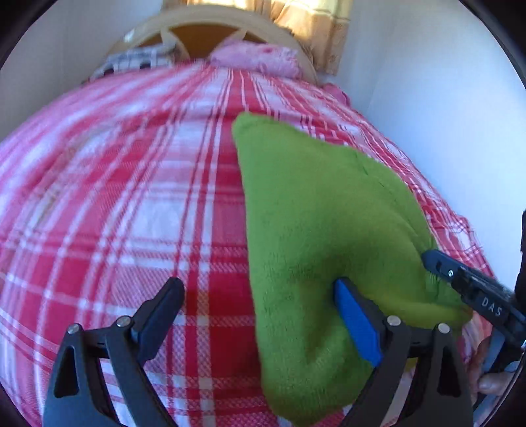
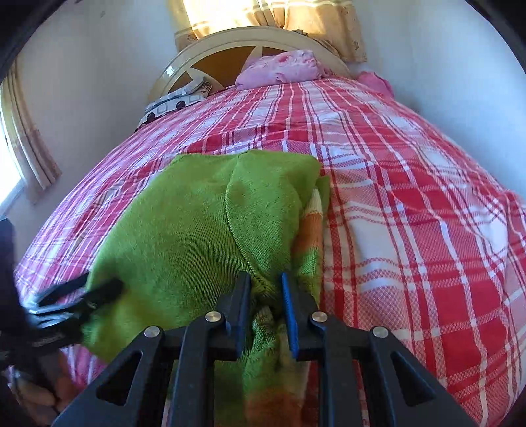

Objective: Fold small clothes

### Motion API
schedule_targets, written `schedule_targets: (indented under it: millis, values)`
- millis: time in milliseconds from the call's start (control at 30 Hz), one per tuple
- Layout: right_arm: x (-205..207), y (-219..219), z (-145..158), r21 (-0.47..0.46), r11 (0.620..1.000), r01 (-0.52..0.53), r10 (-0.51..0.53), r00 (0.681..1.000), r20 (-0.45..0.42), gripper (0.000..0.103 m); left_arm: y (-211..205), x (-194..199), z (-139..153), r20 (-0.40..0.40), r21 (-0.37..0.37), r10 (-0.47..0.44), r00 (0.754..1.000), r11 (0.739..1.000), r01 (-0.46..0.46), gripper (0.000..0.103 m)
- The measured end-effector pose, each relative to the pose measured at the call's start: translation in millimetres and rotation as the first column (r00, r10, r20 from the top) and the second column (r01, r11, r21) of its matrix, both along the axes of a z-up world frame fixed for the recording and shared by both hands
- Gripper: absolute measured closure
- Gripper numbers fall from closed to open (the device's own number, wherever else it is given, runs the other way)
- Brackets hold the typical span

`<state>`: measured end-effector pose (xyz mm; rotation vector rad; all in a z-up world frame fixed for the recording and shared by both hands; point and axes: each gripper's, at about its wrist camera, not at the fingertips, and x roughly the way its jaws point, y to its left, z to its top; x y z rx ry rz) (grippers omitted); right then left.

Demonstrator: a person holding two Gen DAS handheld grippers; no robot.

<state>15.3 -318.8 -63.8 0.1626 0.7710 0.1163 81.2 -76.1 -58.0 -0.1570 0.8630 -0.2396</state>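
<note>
A small green knit garment (image 1: pixel 315 230) lies folded on the red and white plaid bedspread (image 1: pixel 131 197). In the right wrist view the garment (image 2: pixel 184 230) shows an orange and cream striped part along its right edge. My left gripper (image 1: pixel 259 289) is open, its right finger resting on the garment's near left part, its left finger over the bedspread. My right gripper (image 2: pixel 266 282) is shut on the garment's near edge, with cloth bunched between the fingers. It also shows at the right in the left wrist view (image 1: pixel 434 259).
A pink pillow (image 2: pixel 282 69) and a patterned pillow (image 2: pixel 174 98) lie by the cream headboard (image 2: pixel 210 49). White walls stand on both sides, close to the bed's right edge (image 1: pixel 460 223). Yellow curtains (image 2: pixel 279 16) hang behind the headboard.
</note>
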Motion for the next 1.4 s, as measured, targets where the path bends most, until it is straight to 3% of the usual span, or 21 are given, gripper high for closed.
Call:
schedule_targets:
  millis: [100, 200, 233, 267, 333, 467, 600, 667, 767, 867, 900, 933, 967, 1100, 1267, 1400]
  values:
    - [-8, -2, 10, 0.003, 1.0, -0.027, 0.027, 1.0, -0.011, 0.073, 11, 2, 10, -0.009, -0.025, -0.045, 0.999, 0.999, 0.045, 0.008]
    - [-12, -17, 35, 0.053, 0.999, 0.001, -0.003, 0.999, 0.042, 0.037, 26, 11, 31, 0.024, -0.056, -0.029, 0.999, 0.998, 0.03, 0.007]
    - [-11, -28, 46, 0.091, 0.995, 0.032, -0.04, 0.995, 0.09, 0.019, 28, 18, 38, 0.028, -0.077, -0.018, 0.999, 0.997, 0.021, 0.004]
    - [-9, -35, 51, 0.122, 0.991, 0.05, -0.064, 0.992, 0.112, 0.012, 29, 30, 43, 0.023, -0.101, -0.014, 1.0, 0.995, 0.016, 0.002]
    - [8, -52, 56, 0.195, 0.977, 0.085, -0.11, 0.987, 0.121, 0.011, 26, 50, 46, 0.005, -0.126, -0.011, 1.0, 0.992, 0.012, 0.002]
    - [56, -59, 36, 0.254, 0.964, 0.081, -0.087, 0.996, 0.014, 0.011, 6, 82, 31, -0.044, -0.137, -0.029, 0.999, 0.99, 0.023, 0.004]
    - [78, -44, 3, 0.217, 0.975, 0.058, -0.046, 0.997, -0.06, 0.011, -6, 91, 2, -0.128, -0.193, -0.054, 0.99, 0.981, 0.028, 0.004]
    - [82, -35, -18, 0.199, 0.98, 0.023, -0.002, 0.994, -0.109, 0.011, -6, 84, -4, -0.087, -0.192, -0.057, 0.995, 0.981, 0.039, 0.004]
    - [80, -31, -17, 0.172, 0.985, 0.008, 0.009, 0.995, -0.095, 0.011, -12, 78, -3, -0.066, -0.148, -0.078, 0.995, 0.987, 0.067, 0.004]
    - [78, -36, -19, 0.205, 0.979, -0.001, 0.017, 0.997, -0.078, 0.014, -8, 79, -5, -0.062, -0.185, -0.1, 0.993, 0.979, 0.087, 0.004]
    - [78, -36, -19, 0.214, 0.977, -0.005, 0.022, 0.997, -0.079, 0.021, -8, 79, -5, -0.059, -0.191, -0.11, 0.992, 0.977, 0.097, 0.004]
    - [78, -34, -19, 0.227, 0.974, -0.026, 0.044, 0.996, -0.074, 0.035, -8, 77, -4, -0.053, -0.2, -0.126, 0.991, 0.973, 0.113, 0.004]
    - [79, -31, -18, 0.234, 0.971, -0.044, 0.061, 0.996, -0.069, 0.04, -8, 74, -4, -0.048, -0.21, -0.139, 0.989, 0.97, 0.126, 0.004]
    - [77, -24, -16, 0.196, 0.979, -0.056, 0.068, 0.996, -0.057, 0.041, -8, 69, -5, -0.017, -0.252, -0.184, 0.983, 0.952, 0.174, 0.007]
    - [83, -39, -24, 0.323, 0.945, -0.058, 0.087, 0.993, -0.075, 0.038, -5, 72, -6, -0.021, -0.296, -0.203, 0.979, 0.937, 0.188, 0.005]
    - [81, -30, -22, 0.271, 0.961, -0.061, 0.081, 0.995, -0.066, 0.038, -4, 71, -5, -0.003, -0.326, -0.233, 0.972, 0.92, 0.219, 0.005]
